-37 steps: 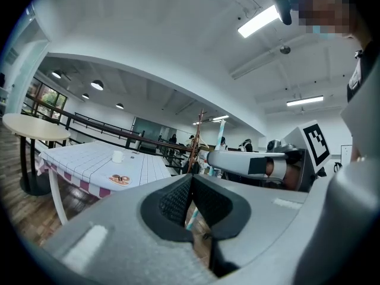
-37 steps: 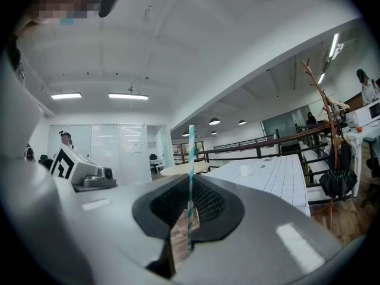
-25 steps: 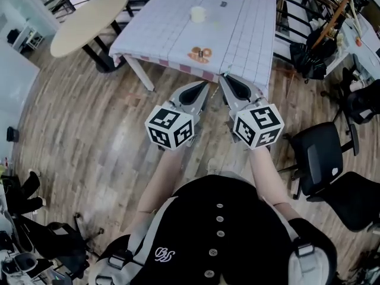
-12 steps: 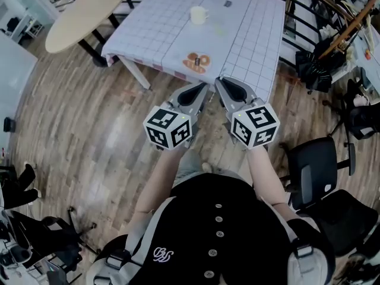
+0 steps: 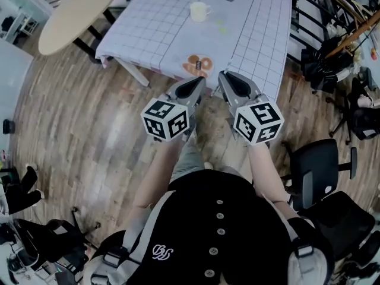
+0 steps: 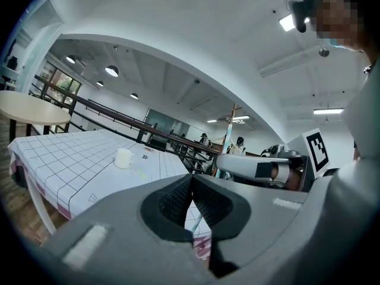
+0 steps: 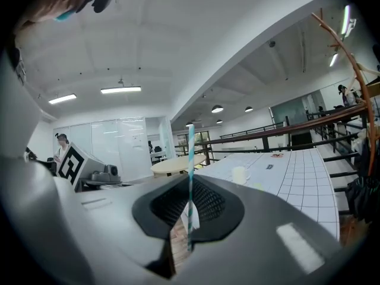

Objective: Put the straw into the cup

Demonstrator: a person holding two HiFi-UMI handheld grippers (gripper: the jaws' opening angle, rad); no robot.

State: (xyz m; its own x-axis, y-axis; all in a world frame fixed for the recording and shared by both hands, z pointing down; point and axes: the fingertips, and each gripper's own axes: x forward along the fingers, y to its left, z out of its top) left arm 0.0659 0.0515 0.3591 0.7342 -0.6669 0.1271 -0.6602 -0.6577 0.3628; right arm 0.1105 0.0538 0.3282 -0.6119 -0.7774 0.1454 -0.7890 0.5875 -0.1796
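Teal-striped straw point(image 7: 190, 153) between right gripper point(image 7: 189, 186) jaws

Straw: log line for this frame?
right claw: shut on straw, upright | left claw: shut, empty | cup: on table, apart from claws | straw not in cup

A white handled cup point(image 5: 199, 11) stands upright far back on the checked table point(image 5: 154, 34). The teal-striped straw point(image 7: 190, 159) stands upright at its front edge, pinched by the right gripper point(image 5: 224, 76).
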